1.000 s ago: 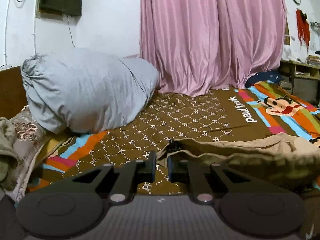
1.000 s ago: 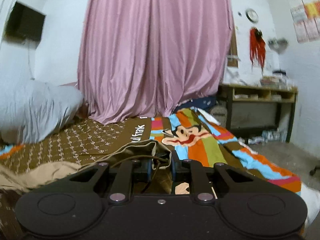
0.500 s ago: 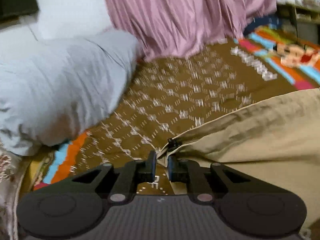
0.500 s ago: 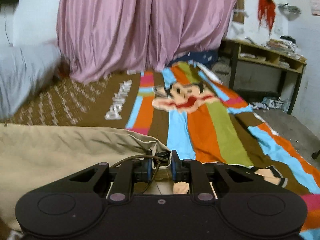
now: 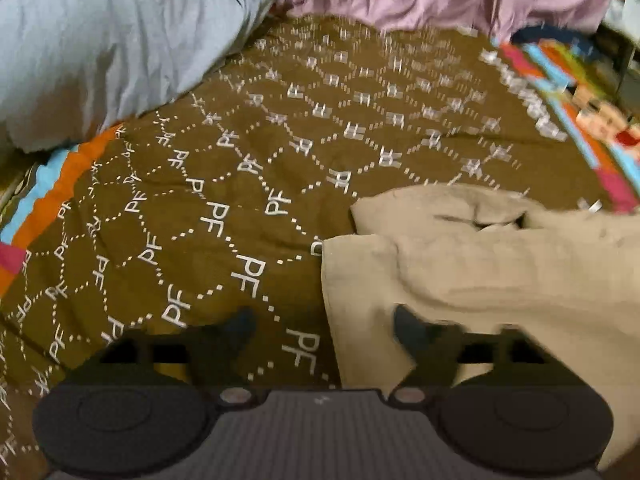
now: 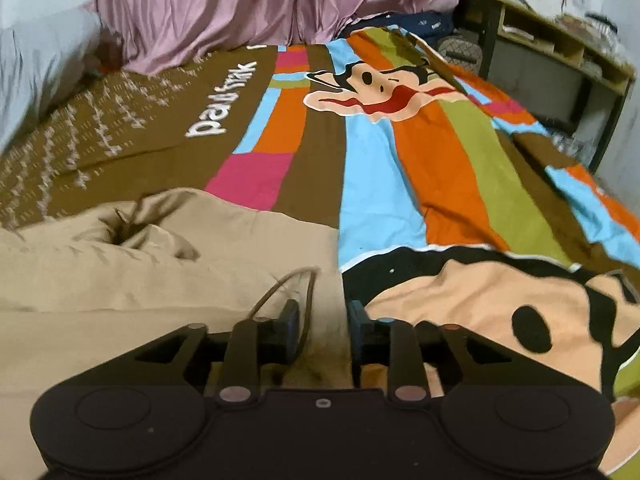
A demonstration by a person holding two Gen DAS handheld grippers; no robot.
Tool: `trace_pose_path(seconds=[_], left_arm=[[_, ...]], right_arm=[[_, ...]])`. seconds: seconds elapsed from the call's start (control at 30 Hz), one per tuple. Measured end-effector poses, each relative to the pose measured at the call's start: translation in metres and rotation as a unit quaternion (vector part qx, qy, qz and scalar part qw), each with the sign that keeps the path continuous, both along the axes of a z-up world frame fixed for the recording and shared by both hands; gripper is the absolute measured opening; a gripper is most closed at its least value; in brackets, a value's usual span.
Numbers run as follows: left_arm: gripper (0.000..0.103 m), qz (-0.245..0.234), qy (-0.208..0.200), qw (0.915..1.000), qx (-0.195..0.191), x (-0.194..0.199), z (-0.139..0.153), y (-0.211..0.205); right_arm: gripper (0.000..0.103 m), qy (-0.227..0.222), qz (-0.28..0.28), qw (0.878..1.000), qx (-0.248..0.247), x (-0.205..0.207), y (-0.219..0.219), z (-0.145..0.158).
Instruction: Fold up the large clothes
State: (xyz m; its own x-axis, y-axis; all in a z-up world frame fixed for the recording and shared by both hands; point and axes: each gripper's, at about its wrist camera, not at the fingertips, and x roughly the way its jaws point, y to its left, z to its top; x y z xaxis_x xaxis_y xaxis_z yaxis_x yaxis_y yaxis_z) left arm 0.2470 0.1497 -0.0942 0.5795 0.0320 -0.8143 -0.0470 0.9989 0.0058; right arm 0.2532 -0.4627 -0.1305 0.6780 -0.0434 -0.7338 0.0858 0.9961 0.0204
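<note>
Both claws have dropped toward the bed (image 5: 248, 152) and just been opening, letting go of the tan garment (image 5: 500, 276). The left claw (image 5: 324, 320) gapes wide over its left corner; the right claw (image 6: 322, 316), half open, straddles its right edge and cord (image 6: 288, 284). The garment stretches sideways between them. A grey pillow (image 5: 100, 36) lies well left.
</note>
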Motion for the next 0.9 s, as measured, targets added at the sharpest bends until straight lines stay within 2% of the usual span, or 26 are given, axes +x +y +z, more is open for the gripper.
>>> trace_pose_path(seconds=[0.03, 0.2, 0.27, 0.33, 0.37, 0.4, 0.43, 0.47, 0.5, 0.53, 0.57, 0.6, 0.67, 0.7, 0.77, 0.83, 0.9], left_arm=[[0.085, -0.001, -0.007, 0.9999, -0.008, -0.008, 0.005, 0.004], [0.086, 0.009, -0.025, 0.9952, -0.095, -0.061, 0.017, 0.02], [0.079, 0.007, -0.03, 0.9912, -0.129, -0.079, 0.017, 0.022], [0.061, 0.006, -0.017, 0.988, -0.153, -0.09, 0.009, 0.021], [0.056, 0.01, -0.007, 0.9872, -0.159, -0.094, 0.003, 0.02], [0.043, 0.015, 0.001, 0.9862, -0.165, -0.095, -0.002, 0.02], [0.034, 0.018, 0.007, 0.9838, -0.178, -0.095, -0.006, 0.02], [0.033, 0.024, 0.007, 0.9828, -0.183, -0.096, -0.008, 0.02], [0.027, 0.028, 0.003, 0.9835, -0.179, -0.096, -0.008, 0.019], [0.015, 0.03, 0.002, 0.9837, -0.177, -0.094, -0.007, 0.018], [0.011, 0.034, 0.002, 0.9832, -0.179, -0.093, -0.006, 0.018], [0.008, 0.041, -0.001, 0.9831, -0.179, -0.093, -0.004, 0.017], [0.007, 0.046, -0.02, 0.986, -0.159, -0.092, 0.006, 0.01], [0.006, 0.046, -0.037, 0.9867, -0.151, -0.095, 0.017, 0.008], [0.005, 0.043, -0.069, 0.9843, -0.157, -0.103, 0.041, 0.007], [0.005, 0.031, -0.088, 0.9834, -0.156, -0.113, 0.065, 0.008], [0.005, 0.022, -0.086, 0.984, -0.154, -0.12, 0.073, 0.01]], right_arm=[[0.061, -0.006, 0.0, 1.0, 0.006, -0.005, -0.002, 0.004], [0.086, -0.036, 0.001, 0.998, 0.045, -0.054, -0.009, 0.029], [0.092, -0.05, -0.001, 0.996, 0.068, -0.079, -0.011, 0.035], [0.095, -0.058, -0.004, 0.994, 0.095, -0.107, -0.012, 0.037], [0.095, -0.059, -0.011, 0.993, 0.104, -0.117, -0.012, 0.036], [0.093, -0.059, -0.019, 0.992, 0.113, -0.126, -0.013, 0.033], [0.091, -0.055, -0.027, 0.99, 0.125, -0.133, -0.014, 0.029], [0.08, -0.051, -0.037, 0.989, 0.136, -0.137, -0.017, 0.024], [0.068, -0.048, -0.054, 0.987, 0.144, -0.139, -0.019, 0.02], [0.062, -0.05, -0.069, 0.985, 0.151, -0.141, -0.022, 0.017], [0.06, -0.056, -0.08, 0.982, 0.161, -0.14, -0.026, 0.015], [0.055, -0.06, -0.088, 0.979, 0.176, -0.139, -0.029, 0.013], [0.037, -0.054, -0.09, 0.972, 0.212, -0.132, -0.032, 0.01], [0.023, -0.046, -0.086, 0.97, 0.221, -0.128, -0.032, 0.009], [0.009, -0.042, -0.082, 0.976, 0.2, -0.125, -0.027, 0.014], [0.008, -0.064, -0.074, 0.977, 0.191, -0.129, -0.026, 0.034], [0.008, -0.086, -0.066, 0.979, 0.172, -0.135, -0.023, 0.06]])
